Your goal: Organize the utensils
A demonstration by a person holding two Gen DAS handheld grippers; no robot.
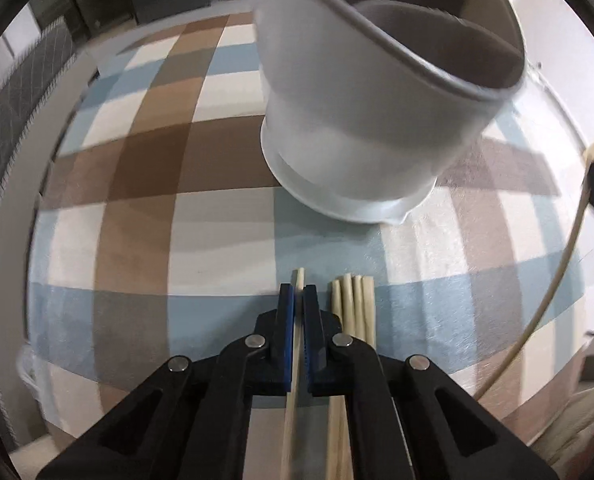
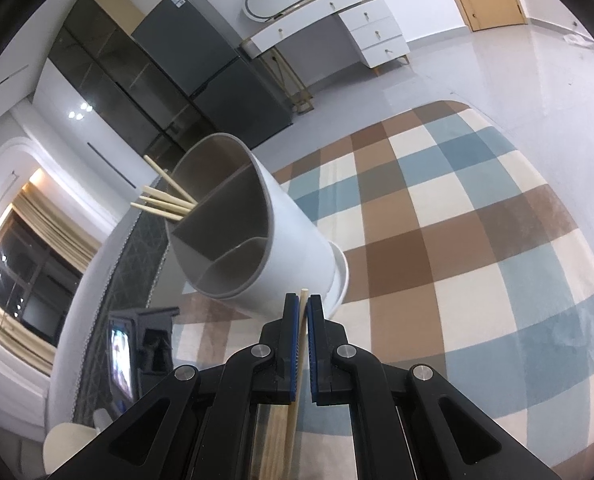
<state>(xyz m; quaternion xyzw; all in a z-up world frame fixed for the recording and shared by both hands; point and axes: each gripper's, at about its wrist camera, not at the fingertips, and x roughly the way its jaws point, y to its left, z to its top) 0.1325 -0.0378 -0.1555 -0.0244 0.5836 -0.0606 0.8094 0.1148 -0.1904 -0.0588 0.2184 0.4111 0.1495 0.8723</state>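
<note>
matt white plastic holder (image 2: 293,256); pale wooden chopsticks (image 1: 353,304); woven checked cloth (image 1: 137,208).

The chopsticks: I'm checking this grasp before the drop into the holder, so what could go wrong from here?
1. The left gripper pinches one chopstick right beside the loose bundle; lifting may drag those.
2. The right gripper holds its chopstick slightly askew; it could miss the divided holder.

Both the left gripper (image 1: 299,294) and right gripper (image 2: 303,304) have fingers clamped together.
</note>
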